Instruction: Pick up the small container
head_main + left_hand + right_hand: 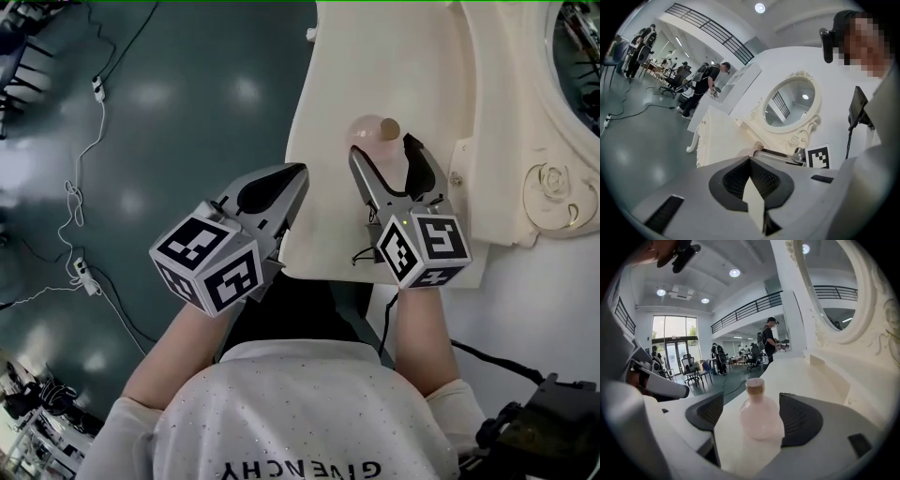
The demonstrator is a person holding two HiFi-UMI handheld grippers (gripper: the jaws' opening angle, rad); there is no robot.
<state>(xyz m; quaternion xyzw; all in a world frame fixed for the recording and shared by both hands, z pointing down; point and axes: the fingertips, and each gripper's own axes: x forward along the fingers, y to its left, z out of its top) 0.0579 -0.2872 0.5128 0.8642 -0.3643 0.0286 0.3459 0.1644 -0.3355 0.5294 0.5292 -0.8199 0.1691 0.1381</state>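
The small container is a pale pink, round-bellied bottle (367,129) with a cork stopper (389,128). It stands upright on the cream dressing table (328,197). My right gripper (384,150) is open, one jaw on each side of the bottle. In the right gripper view the bottle (759,420) sits between the ribbed pads of my right gripper (751,397), closer to the right pad, and I see no pad pressing on it. My left gripper (296,172) hovers at the table's left edge, shut and empty. The left gripper view shows the pads of that left gripper (752,176) meeting.
An ornate oval mirror (577,56) stands at the table's far right on a raised shelf (487,141). Cables and a power strip (84,272) lie on the dark floor to the left. Black gear (544,422) sits at lower right. People (705,89) stand far off in the hall.
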